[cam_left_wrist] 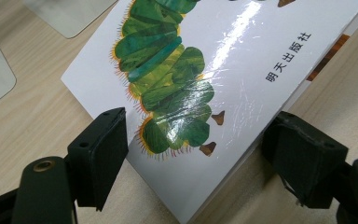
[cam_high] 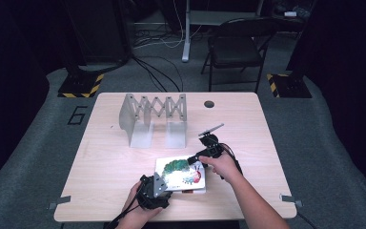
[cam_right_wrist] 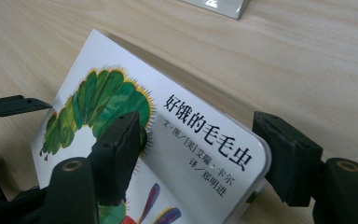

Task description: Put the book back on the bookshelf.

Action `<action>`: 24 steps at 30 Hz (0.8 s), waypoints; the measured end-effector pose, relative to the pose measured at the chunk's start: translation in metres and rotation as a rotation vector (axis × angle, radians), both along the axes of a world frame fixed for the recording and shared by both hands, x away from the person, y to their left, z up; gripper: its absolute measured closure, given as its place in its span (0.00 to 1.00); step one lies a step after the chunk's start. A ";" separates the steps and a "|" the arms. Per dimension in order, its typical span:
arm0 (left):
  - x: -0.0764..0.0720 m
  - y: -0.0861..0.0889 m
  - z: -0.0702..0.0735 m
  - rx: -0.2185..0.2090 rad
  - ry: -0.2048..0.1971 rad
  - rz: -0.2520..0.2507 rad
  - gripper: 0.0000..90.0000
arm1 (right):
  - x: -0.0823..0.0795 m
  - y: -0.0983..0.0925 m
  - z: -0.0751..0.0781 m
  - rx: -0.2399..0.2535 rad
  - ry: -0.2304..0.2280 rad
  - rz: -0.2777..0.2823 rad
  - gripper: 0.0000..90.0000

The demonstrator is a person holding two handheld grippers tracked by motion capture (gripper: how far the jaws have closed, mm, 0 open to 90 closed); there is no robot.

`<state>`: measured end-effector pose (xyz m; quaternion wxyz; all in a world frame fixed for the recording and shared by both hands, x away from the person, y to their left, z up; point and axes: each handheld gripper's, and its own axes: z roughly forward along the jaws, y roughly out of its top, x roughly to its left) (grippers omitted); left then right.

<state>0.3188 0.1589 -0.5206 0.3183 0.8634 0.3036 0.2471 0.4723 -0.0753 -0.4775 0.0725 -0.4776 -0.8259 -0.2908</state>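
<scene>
A picture book (cam_high: 181, 174) with a green caterpillar on its white cover lies low and centre in the high view, close to the near edge of the light wooden table (cam_high: 105, 162). The left gripper (cam_high: 153, 190) sits at the book's lower left corner, and the right gripper (cam_high: 201, 153) reaches the book's upper right edge.

In the left gripper view its jaws stand wide, one over the cover's left margin and the other just off the right side, with a corner of the book (cam_left_wrist: 186, 93) pointing down between them. In the right gripper view the jaws are also wide apart, straddling a rounded corner of the book (cam_right_wrist: 168, 140); one jaw lies over the caterpillar, the other sits beyond the book's edge above bare wood. Whether either jaw actually touches the cover is hard to tell.

Towards the upper middle of the high view stands a grey folding book rack (cam_high: 153, 117) with a criss-cross back and two flat base plates; nothing sits in it. Bare tabletop lies between the rack and the book, and more spreads to the left and right. A small dark round hole (cam_high: 209, 104) shows near the far edge.
</scene>
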 end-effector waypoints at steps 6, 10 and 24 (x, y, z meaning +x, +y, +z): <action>0.000 0.000 0.000 -0.003 -0.001 0.000 0.25 | 0.000 0.002 -0.002 0.013 0.001 0.002 0.36; 0.000 0.000 0.000 0.001 -0.001 0.000 0.25 | 0.000 0.002 -0.003 0.017 0.009 -0.001 0.36; 0.004 0.004 -0.002 -0.066 0.061 0.102 0.18 | 0.000 0.001 0.000 0.025 0.013 -0.003 0.39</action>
